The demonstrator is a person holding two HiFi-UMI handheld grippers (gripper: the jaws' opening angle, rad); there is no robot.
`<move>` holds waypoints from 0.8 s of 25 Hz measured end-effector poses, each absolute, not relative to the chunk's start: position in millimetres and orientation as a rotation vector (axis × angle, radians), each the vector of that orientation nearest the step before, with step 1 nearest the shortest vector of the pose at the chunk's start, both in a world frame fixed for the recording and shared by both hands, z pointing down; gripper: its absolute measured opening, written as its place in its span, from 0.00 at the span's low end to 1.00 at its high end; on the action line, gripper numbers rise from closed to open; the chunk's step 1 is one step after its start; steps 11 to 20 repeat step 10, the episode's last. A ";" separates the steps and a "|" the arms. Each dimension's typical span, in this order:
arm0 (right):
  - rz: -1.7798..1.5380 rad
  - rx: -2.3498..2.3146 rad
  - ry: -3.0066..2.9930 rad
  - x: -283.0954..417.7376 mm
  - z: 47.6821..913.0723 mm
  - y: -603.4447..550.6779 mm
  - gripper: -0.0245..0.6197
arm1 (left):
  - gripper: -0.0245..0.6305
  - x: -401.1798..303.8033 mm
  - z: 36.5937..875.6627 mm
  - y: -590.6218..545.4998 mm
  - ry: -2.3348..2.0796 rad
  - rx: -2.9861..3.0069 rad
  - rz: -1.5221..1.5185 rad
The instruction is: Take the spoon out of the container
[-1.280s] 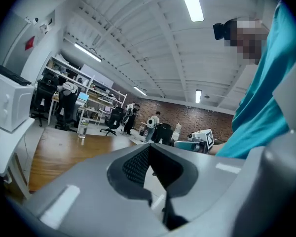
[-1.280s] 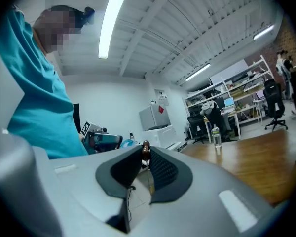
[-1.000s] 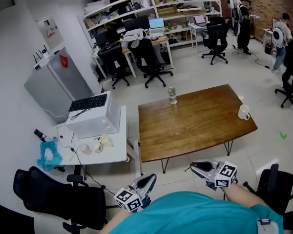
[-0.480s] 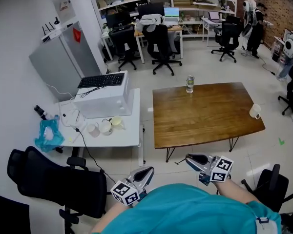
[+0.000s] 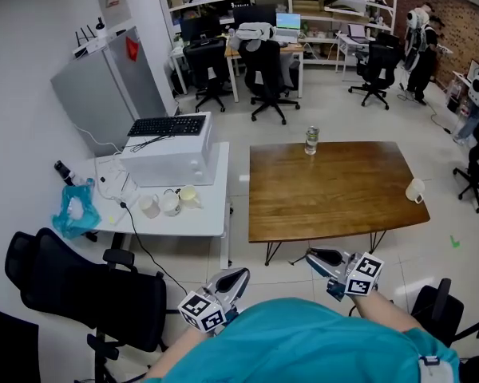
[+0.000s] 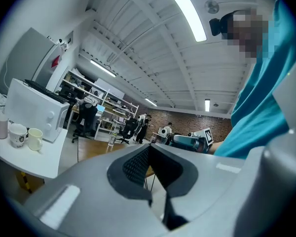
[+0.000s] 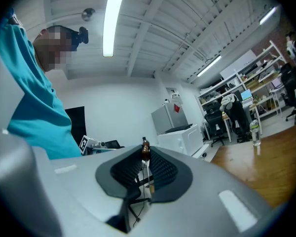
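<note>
My right gripper (image 5: 313,256) hangs low by my body, short of the wooden table (image 5: 335,202). In the right gripper view its pads (image 7: 158,168) are nearly together on a thin stem with a small brown end (image 7: 145,149), which looks like the spoon's handle. The left gripper (image 5: 238,275) is also held low, and its pads (image 6: 138,164) meet with nothing between them. A white mug (image 5: 415,190) stands at the table's right edge. No spoon shows in it from here.
A glass bottle (image 5: 311,140) stands at the wooden table's far edge. Left of it, a white table (image 5: 199,222) carries a white box with a keyboard (image 5: 166,146) and some cups (image 5: 169,203). A black office chair (image 5: 80,294) is near my left side.
The head view has swung left and tilted, so the white table and chair now show more. Both grippers stay low by my body, jaws unchanged.
</note>
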State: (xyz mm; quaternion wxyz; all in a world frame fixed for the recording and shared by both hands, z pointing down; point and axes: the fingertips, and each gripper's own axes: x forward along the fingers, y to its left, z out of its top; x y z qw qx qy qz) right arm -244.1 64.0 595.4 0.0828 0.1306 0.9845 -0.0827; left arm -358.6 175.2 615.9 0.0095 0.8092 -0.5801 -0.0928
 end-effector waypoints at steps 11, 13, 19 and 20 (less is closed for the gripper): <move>-0.229 0.385 2.958 -240.1 593.9 53.0 0.11 | 0.04 -355.9 612.9 166.2 -1.814 2.522 -0.297; -0.229 0.385 2.958 -240.1 593.9 53.0 0.11 | 0.04 -355.9 612.9 166.2 -1.814 2.522 -0.297; -0.229 0.385 2.958 -240.1 593.9 53.0 0.11 | 0.04 -355.9 612.9 166.2 -1.814 2.522 -0.297; -0.229 0.385 2.958 -240.1 593.9 53.0 0.11 | 0.04 -355.9 612.9 166.2 -1.814 2.522 -0.297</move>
